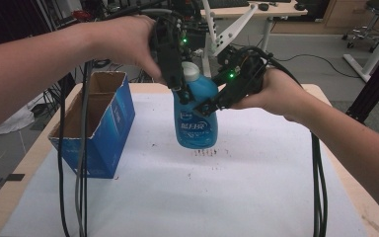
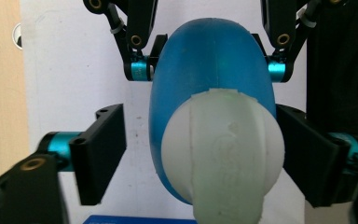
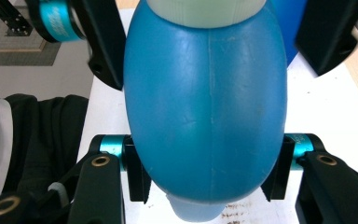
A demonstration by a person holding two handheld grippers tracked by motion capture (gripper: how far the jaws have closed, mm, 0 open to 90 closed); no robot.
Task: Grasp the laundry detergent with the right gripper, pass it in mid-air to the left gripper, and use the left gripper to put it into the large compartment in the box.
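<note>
Above the middle of the white table cover [image 1: 256,148], we see our right gripper [image 1: 212,104] clamped across the body of the blue bottle [image 1: 196,116]; in the right gripper view its two jaws press flat on either flank of the bottle's wide blue belly [image 3: 209,107]. Our left gripper [image 1: 181,93] comes down from above at the bottle's shoulder. In the left gripper view its jaws stand apart on either side of the white cap [image 2: 223,154]: the one on that view's right lies close against the bottle's side, and the one on its left stands clear of it with white cover showing in the gap. No earlier picture lets us say more of those jaws.

We see the bottle upright over the centre of the table, cap at the top, long axis running straight up and down; whether its base rests on the cover we cannot tell. Its label faces us with white lettering too blurred to read. Farther to the left, an open blue cardboard box [image 1: 96,126] stands on the cover, well apart from the bottle, its printing not legible.
</note>
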